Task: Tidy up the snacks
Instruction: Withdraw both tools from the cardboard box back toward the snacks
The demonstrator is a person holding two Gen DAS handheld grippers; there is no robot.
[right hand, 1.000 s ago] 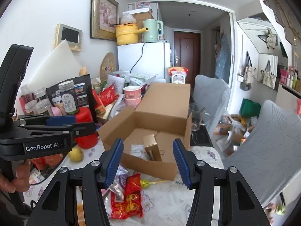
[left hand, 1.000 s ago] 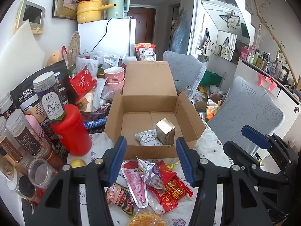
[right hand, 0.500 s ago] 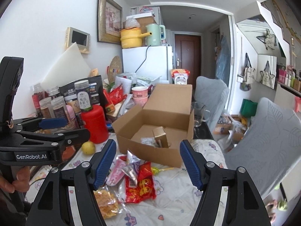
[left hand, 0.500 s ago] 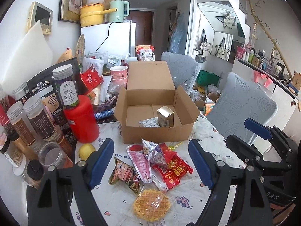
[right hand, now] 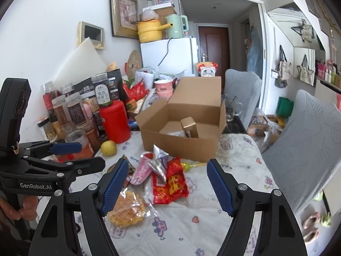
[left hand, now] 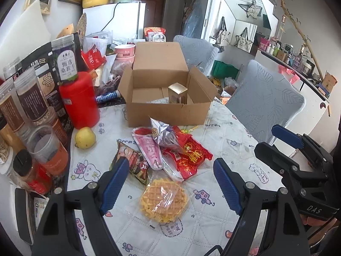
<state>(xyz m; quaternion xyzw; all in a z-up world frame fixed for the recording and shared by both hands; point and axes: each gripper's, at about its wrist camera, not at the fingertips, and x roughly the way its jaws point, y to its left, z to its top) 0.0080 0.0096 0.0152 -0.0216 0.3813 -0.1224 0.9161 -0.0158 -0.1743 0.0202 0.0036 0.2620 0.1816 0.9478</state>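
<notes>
The left gripper (left hand: 170,183) hangs over the bench (left hand: 223,140), which is covered in a white quilted cloth with cartoon prints; its blue-padded jaws stand spread with nothing between them. The right gripper (right hand: 167,183) is likewise empty, its jaws opening, and it hovers just to the right of the left one.

The snacks lie in a loose pile on the cloth in front of an open brown cardboard box (left hand: 166,111). Nearest the left gripper is a round yellow waffle in clear wrap (left hand: 164,200). Beyond it, touching one another, lie a dark snack packet with red lettering (left hand: 132,162), a pink cone-shaped packet (left hand: 149,151), a silver foil packet (left hand: 162,132) and a red packet with gold characters (left hand: 189,153).

Inside the box a small gold carton (left hand: 177,92) stands upright beside a white pouch that is only partly visible. A yellow round fruit (left hand: 84,137) sits to the left of the pile, near a tall red plastic canister (left hand: 80,100).
</notes>
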